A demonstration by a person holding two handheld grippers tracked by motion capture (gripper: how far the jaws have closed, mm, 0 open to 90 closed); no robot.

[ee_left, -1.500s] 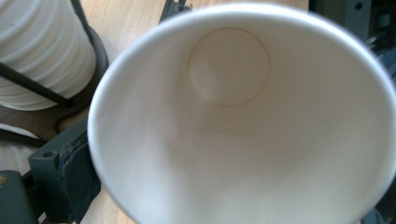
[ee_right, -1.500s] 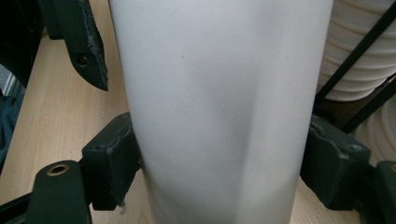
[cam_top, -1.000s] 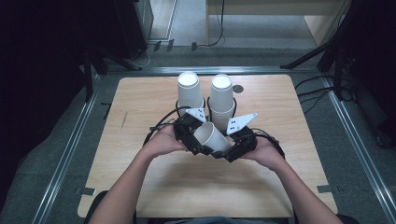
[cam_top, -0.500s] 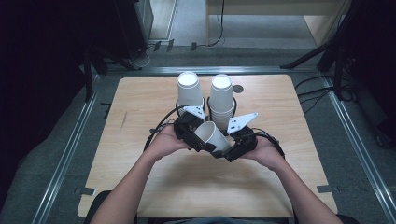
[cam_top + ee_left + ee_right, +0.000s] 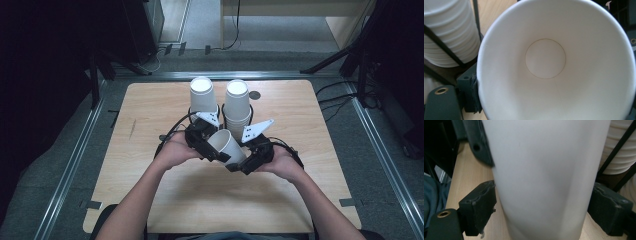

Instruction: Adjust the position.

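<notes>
While the paper cup lies tilted between our 2 grippers, mouth toward the left gripper, which pinches its rim, the right gripper has just been opening, jaws spread beside its wall.

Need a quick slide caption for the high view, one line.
Two hand-held grippers meet around one white paper cup lying tilted over the wooden table, in front of two upside-down cup stacks.
</notes>
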